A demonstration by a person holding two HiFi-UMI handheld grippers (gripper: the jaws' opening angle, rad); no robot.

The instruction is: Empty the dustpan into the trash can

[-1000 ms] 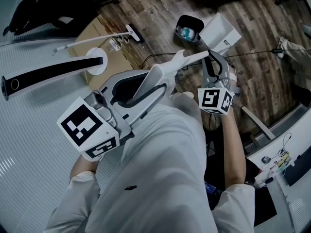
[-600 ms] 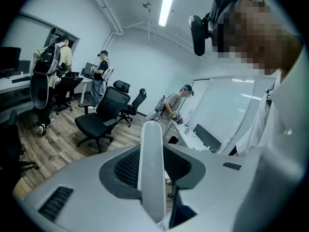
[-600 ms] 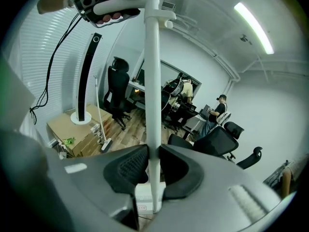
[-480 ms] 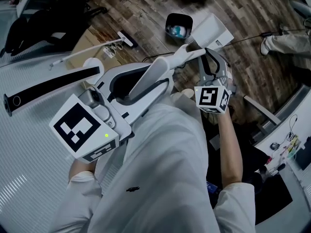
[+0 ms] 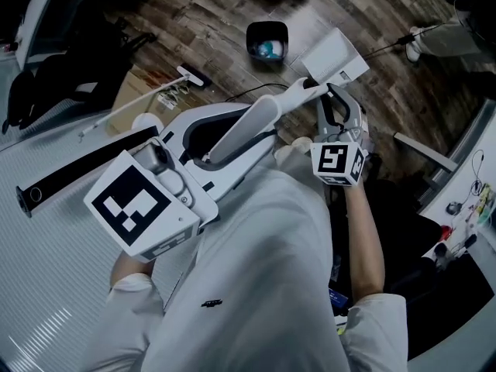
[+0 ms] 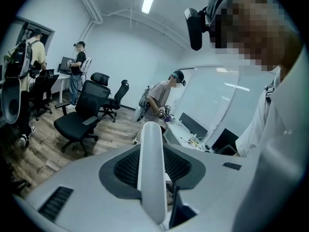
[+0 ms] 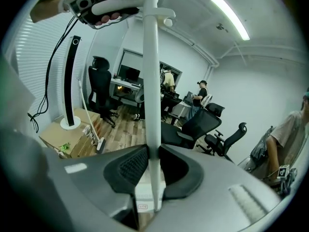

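Observation:
The white dustpan point(image 5: 333, 53) hangs at the end of its long white handle point(image 5: 248, 122), above the wooden floor. The black trash can point(image 5: 267, 39) stands on the floor just left of the pan. My left gripper point(image 5: 221, 142) is shut on the handle's upper part, which shows between its jaws point(image 6: 150, 173). My right gripper point(image 5: 335, 103) is shut on the handle point(image 7: 152, 105) lower down, close to the pan. In the right gripper view, the pan's white body point(image 7: 145, 190) shows below the jaws.
A white broom point(image 5: 147, 91) lies across a cardboard box point(image 5: 139, 84) at left, beside a black column on a round base point(image 5: 85, 157). A cable point(image 5: 240, 91) runs over the floor. Desks point(image 5: 465, 208) stand at right. Office chairs point(image 6: 79, 115) and several people fill the room.
Both grippers have swung sideways and rolled with the handle still in them. The trash can and dustpan now sit further left in the head view.

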